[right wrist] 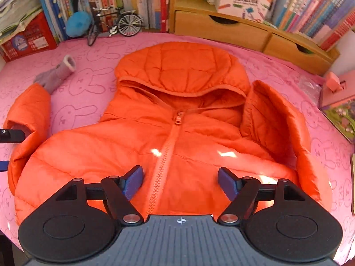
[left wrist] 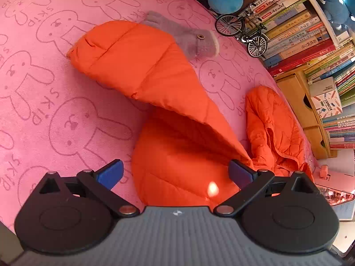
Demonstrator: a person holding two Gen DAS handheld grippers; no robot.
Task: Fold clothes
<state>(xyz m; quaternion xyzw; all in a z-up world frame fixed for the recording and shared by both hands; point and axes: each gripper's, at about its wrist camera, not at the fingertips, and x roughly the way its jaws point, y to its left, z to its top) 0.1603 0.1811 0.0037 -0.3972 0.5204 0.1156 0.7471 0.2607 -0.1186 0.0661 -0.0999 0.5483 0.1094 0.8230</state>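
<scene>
Orange hooded jacket (right wrist: 177, 137): front up, zipped, on pink bunny cloth (right wrist: 88, 84); sleeves partly folded. Left gripper (left wrist: 175, 175), right gripper (right wrist: 179, 182): released, empty. Advice: pinch sleeve cuff, fold across chest, flatten.

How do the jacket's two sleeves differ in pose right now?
The left sleeve stretches outward on the pink cloth, its cuff beside a grey mitten. The right sleeve is bent upward beside the hood. Both are orange and quilted, and neither is folded across the body.
</scene>
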